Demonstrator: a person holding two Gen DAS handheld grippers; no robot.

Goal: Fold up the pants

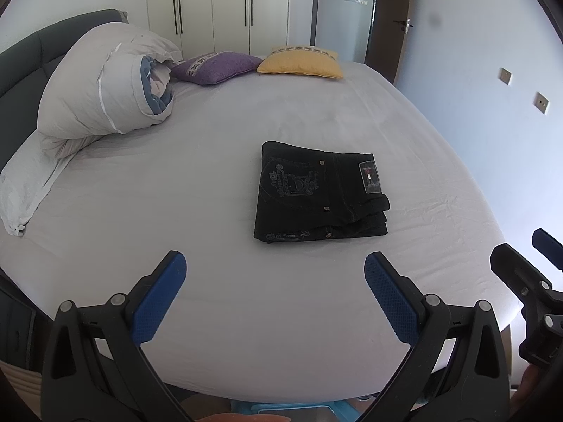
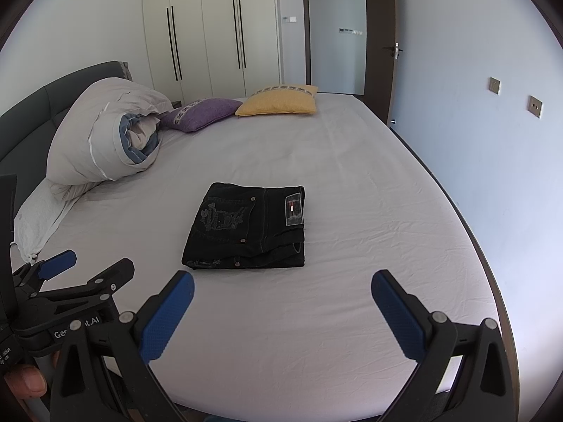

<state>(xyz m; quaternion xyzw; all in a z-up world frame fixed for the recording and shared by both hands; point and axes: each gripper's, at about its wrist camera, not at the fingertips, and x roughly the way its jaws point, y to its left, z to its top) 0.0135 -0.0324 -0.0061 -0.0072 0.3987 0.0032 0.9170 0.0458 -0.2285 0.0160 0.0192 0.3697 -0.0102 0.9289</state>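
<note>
Black pants (image 1: 318,193) (image 2: 250,227) lie folded into a compact rectangle in the middle of the bed, back pocket embroidery and a waistband patch facing up. My left gripper (image 1: 274,270) hovers open above the near bed edge, short of the pants, nothing between its blue pads. My right gripper (image 2: 281,288) is open too, also short of the pants and empty. Each view catches the other gripper at its side: the right gripper (image 1: 527,256) and the left gripper (image 2: 88,263).
The bed sheet (image 1: 211,183) (image 2: 352,183) is pale lilac. A bundled duvet (image 1: 105,84) and white pillow (image 1: 24,190) sit at the left by the dark headboard. Purple cushion (image 1: 214,66) and yellow cushion (image 1: 301,63) lie at the far edge. A wall (image 2: 492,140) runs along the right.
</note>
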